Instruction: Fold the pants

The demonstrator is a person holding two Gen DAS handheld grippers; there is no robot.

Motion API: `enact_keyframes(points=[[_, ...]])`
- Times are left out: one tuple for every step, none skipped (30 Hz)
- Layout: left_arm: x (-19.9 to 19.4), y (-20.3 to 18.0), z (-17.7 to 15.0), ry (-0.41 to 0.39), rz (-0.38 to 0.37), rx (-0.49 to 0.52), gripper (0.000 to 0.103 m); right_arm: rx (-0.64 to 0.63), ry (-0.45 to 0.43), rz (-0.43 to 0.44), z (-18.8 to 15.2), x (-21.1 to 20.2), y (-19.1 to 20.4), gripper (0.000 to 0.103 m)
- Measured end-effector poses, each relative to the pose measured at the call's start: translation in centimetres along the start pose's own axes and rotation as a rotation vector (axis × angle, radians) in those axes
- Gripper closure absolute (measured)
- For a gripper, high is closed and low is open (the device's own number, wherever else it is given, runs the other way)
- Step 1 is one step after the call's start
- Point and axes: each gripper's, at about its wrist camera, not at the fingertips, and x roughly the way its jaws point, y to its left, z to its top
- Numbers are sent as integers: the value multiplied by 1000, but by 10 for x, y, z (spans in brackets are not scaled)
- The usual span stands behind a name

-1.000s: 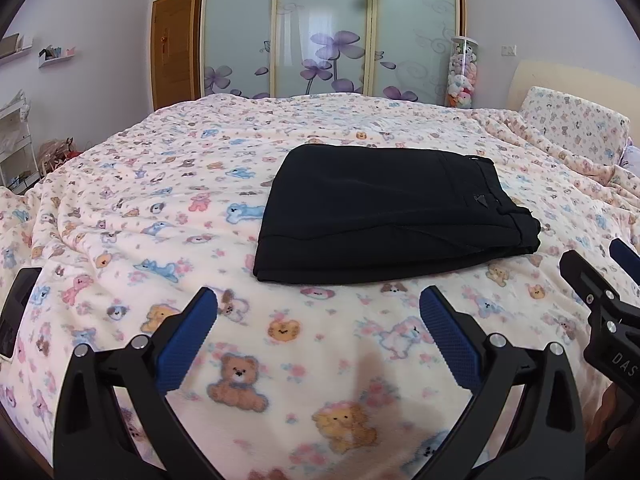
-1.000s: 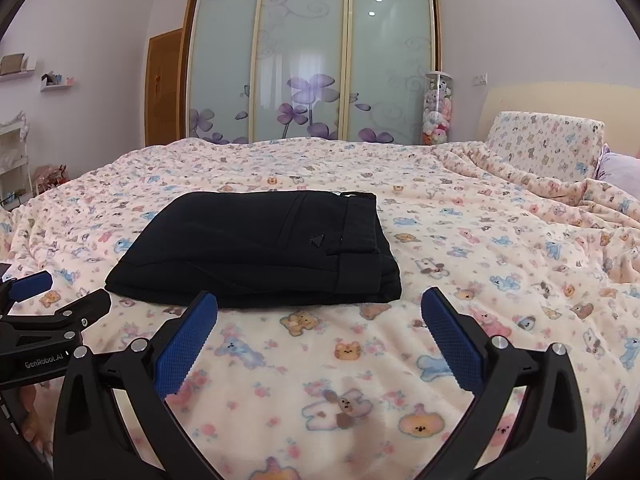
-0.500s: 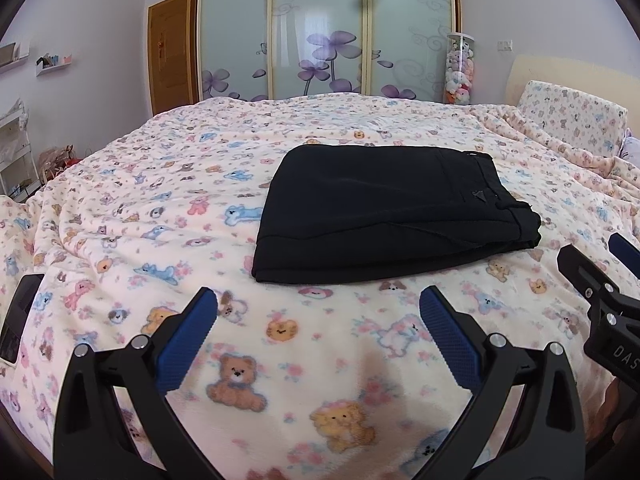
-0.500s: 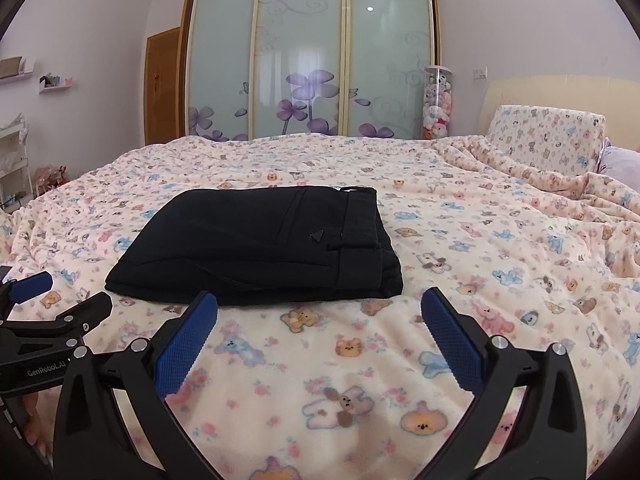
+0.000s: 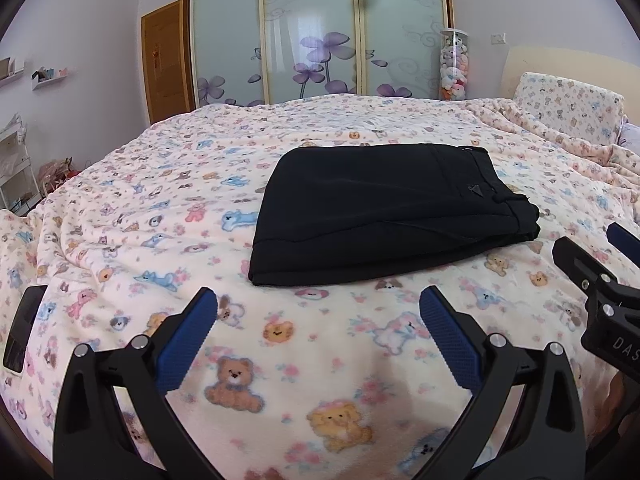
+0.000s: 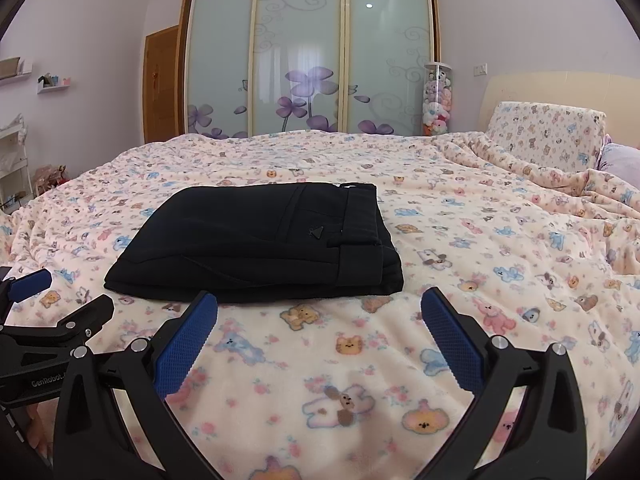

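Note:
The black pants point(image 5: 380, 212) lie folded into a flat rectangle on the bear-print blanket point(image 5: 160, 208), waistband to the right. They also show in the right wrist view point(image 6: 260, 244). My left gripper point(image 5: 318, 312) is open and empty, held just short of the pants' near edge. My right gripper point(image 6: 319, 312) is open and empty, also just short of the near edge. Each gripper shows at the side of the other's view: the right gripper point(image 5: 596, 268) and the left gripper point(image 6: 60, 300).
A dark phone point(image 5: 24, 328) lies on the blanket at the near left. A matching pillow point(image 6: 548, 136) stands at the far right by the headboard. A sliding wardrobe point(image 6: 308, 60) and a tube of plush toys point(image 6: 437, 100) stand behind the bed.
Both grippers have drawn back and risen a little; the pants sit slightly farther up in both views. The pants have not moved and both grippers stay open.

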Motion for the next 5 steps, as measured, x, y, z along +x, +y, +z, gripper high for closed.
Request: enact_keyframes(points=[[0,0,0,2,-2,0,2,0,0,0,0,0,0,1],[0,0,0,4,-5,0,2,-1,0,0,0,0,0,1],[1,0,0,6,-7,0,2,-1,0,1,0,0,0,1],[1,0,0,7,-8,0,2,-1,0,1,0,0,-1,1],[1,0,0,7,-8,1,2,-1,0,1,1,0,-1,1]])
